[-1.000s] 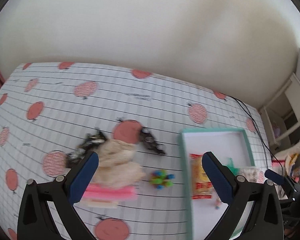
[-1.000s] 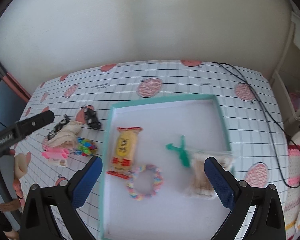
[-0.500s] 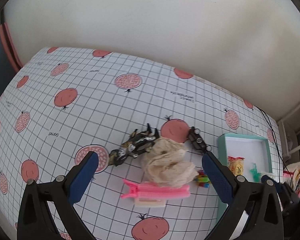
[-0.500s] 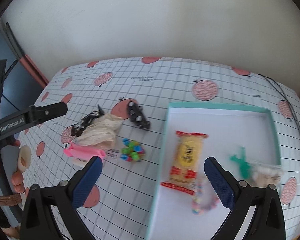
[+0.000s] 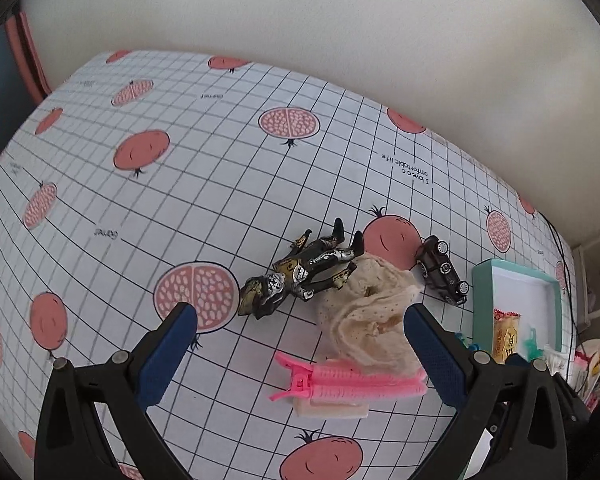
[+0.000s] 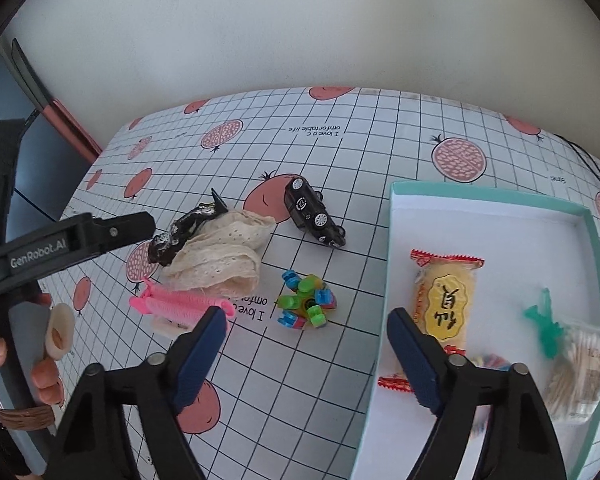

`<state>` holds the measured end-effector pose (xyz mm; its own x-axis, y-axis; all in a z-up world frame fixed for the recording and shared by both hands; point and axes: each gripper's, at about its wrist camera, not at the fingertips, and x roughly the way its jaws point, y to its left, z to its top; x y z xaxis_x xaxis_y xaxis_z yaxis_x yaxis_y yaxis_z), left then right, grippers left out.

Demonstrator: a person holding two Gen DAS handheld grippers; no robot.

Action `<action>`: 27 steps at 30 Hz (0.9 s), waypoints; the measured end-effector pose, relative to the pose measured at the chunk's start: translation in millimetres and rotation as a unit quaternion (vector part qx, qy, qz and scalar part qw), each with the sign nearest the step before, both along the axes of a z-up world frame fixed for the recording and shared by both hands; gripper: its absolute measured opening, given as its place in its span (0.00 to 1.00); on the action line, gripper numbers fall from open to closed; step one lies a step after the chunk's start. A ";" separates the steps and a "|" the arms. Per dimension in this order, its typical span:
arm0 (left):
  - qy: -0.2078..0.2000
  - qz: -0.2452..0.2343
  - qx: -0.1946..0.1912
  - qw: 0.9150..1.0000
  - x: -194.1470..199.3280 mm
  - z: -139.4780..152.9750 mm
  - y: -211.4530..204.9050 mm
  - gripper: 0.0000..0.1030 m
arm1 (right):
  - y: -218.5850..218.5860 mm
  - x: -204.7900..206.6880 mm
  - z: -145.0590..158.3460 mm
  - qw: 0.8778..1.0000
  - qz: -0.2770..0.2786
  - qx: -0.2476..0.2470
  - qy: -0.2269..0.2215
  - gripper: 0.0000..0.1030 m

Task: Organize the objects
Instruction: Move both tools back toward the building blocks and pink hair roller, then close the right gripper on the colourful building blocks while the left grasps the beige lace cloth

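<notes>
**Grippers tilted down over the scattered objects**

Both grippers point steeply down at the tablecloth (image 5: 228,168). The left gripper (image 5: 300,344) has its jaws spread wide with nothing between the pads; below it lie the cream lace cloth (image 5: 364,316), the pink hair clip (image 5: 352,384) on a pale block, and the dark action figure (image 5: 300,276). The right gripper (image 6: 304,350) has its jaws closing, pads apart and pressing on nothing; the colourful block toy (image 6: 306,300) sits on the table just beyond the gap. The black toy car (image 6: 312,216) lies on its side farther off.

The teal box (image 6: 488,196) stands to the right, holding a yellow snack packet (image 6: 446,300), a green plastic piece (image 6: 544,320) and a clear bag of sticks (image 6: 576,372).

In the right wrist view, a hand (image 6: 40,356) at the left edge grips the left gripper's handle; only fingers show. The cloth covers part of the figure and the clip's far end. The right finger hides a pastel item in the box. The bag of sticks is blurred. The box's near corner is cut off.
</notes>
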<state>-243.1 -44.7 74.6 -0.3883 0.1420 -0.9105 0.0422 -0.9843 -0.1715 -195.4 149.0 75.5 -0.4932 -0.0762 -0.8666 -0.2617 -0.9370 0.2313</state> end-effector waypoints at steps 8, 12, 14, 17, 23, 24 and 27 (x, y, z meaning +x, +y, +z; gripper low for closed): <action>-0.002 -0.021 0.001 1.000 1.4 0.0 13.8 1.00 | -0.4 -4.3 -10.5 1.000 0.000 -0.005 -0.004 0.66; -0.003 -0.038 0.001 0.999 3.2 -2.2 26.3 1.00 | -3.0 -5.4 -11.8 1.000 0.003 -0.005 -0.002 0.62; -0.003 -0.043 0.002 0.999 2.9 -3.2 31.7 1.00 | -4.0 -6.3 -13.1 1.000 0.003 -0.004 -0.002 0.59; -0.004 -0.048 0.004 0.999 3.2 -5.0 38.1 0.99 | -6.5 -7.3 -15.3 1.000 0.006 -0.002 -0.005 0.57; -0.013 -0.064 0.005 0.998 2.7 -10.9 49.3 0.94 | -11.4 -10.4 -22.6 1.000 0.011 0.002 -0.008 0.54; -0.013 -0.064 0.004 0.998 2.6 -11.7 50.4 0.94 | -11.6 -10.6 -23.7 1.000 0.011 0.002 -0.008 0.54; -0.017 -0.064 0.005 0.998 1.9 -14.7 54.2 0.88 | -12.6 -11.8 -26.2 1.000 0.009 0.004 -0.004 0.52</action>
<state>-241.2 9.5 60.0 -0.3350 0.1988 -0.9210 -0.0787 -0.9800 -0.1829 -207.1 136.4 49.2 -0.4845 -0.0787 -0.8713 -0.2459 -0.9435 0.2219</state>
